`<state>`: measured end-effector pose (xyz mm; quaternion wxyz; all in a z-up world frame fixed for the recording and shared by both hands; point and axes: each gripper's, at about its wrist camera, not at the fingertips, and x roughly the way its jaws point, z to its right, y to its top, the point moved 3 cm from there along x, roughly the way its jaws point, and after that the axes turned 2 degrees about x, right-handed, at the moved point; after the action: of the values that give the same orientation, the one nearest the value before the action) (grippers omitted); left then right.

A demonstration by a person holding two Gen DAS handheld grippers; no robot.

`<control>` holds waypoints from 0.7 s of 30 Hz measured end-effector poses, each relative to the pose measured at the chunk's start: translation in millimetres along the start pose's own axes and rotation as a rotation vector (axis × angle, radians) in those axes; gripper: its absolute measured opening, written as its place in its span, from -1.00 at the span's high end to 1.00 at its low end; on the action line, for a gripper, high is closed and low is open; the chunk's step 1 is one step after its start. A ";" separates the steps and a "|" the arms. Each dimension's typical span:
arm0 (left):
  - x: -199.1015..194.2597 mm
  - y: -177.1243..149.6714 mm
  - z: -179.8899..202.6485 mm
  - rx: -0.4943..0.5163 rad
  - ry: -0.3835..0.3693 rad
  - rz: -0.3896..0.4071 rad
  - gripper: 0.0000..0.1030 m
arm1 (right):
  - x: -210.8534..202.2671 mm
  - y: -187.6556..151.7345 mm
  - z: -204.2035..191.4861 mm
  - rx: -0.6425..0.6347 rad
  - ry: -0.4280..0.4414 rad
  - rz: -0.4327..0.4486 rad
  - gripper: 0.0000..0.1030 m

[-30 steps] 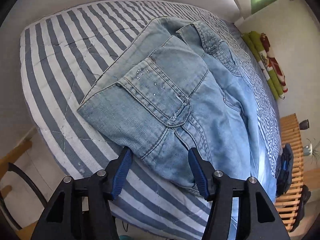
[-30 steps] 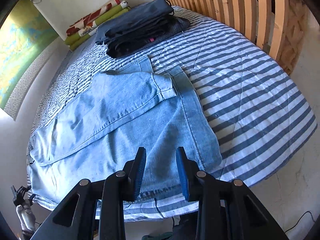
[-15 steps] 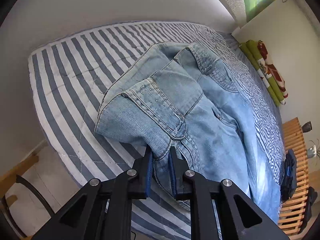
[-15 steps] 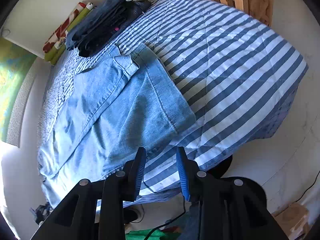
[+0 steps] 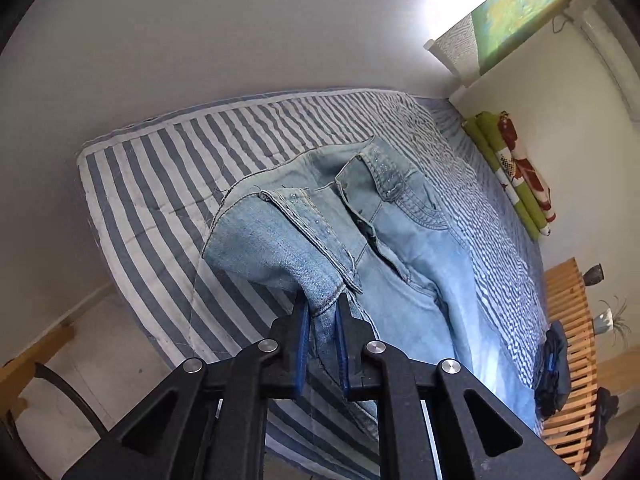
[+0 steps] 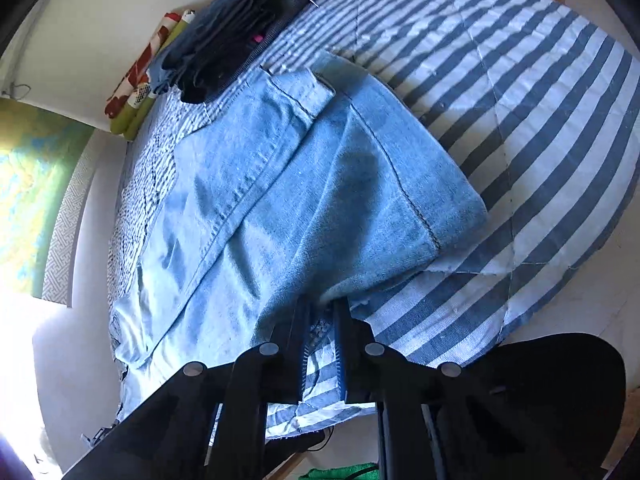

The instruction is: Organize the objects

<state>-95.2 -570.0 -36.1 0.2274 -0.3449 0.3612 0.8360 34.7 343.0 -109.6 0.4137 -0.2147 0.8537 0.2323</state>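
A pair of light blue jeans [image 5: 384,240] lies spread on the striped bed [image 5: 160,184]. My left gripper [image 5: 322,312] is shut on the waistband corner of the jeans and lifts it off the bed. In the right wrist view the leg end of the jeans [image 6: 320,184] is raised, and my right gripper [image 6: 322,312] is shut on its hem edge. The striped bed cover [image 6: 540,120] lies under it.
A pile of dark folded clothes [image 6: 240,28] lies at the bed's far end, also seen in the left wrist view [image 5: 554,368]. A green and red rolled cushion [image 5: 516,172] lies along the wall. A wooden slatted headboard [image 5: 568,344] stands behind.
Both grippers closed on the jeans: the left on the waistband corner, the right on the leg hem. Both ends have been lifted off the bed.
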 end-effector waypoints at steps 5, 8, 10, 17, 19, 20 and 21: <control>-34.1 11.9 -3.0 -0.004 -0.054 0.048 0.81 | -71.4 -0.9 -30.5 -0.084 0.058 0.116 0.88; -53.1 13.0 -11.4 -0.012 -0.063 0.082 0.84 | -109.0 -11.4 -50.6 -0.150 0.093 0.179 0.88; -55.9 11.8 -20.1 -0.024 -0.051 0.082 0.84 | -117.0 -19.5 -61.3 -0.192 0.069 0.208 0.88; -62.8 27.2 -25.6 -0.075 -0.088 0.089 0.85 | -129.5 -16.0 -102.6 -0.209 0.116 0.249 0.89; -71.3 41.7 -20.2 -0.087 -0.099 0.118 0.85 | -137.3 -6.9 -121.0 -0.234 0.140 0.268 0.89; -75.1 50.3 -17.0 -0.096 -0.100 0.135 0.85 | -140.1 -2.5 -130.6 -0.244 0.148 0.280 0.89; -79.3 59.0 -14.1 -0.106 -0.101 0.153 0.85 | -142.7 2.4 -138.5 -0.250 0.155 0.290 0.89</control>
<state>-74.3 -628.6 42.0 0.1621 -0.2854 0.3298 0.8852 30.1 290.3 82.0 0.2791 -0.1562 0.8695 0.3763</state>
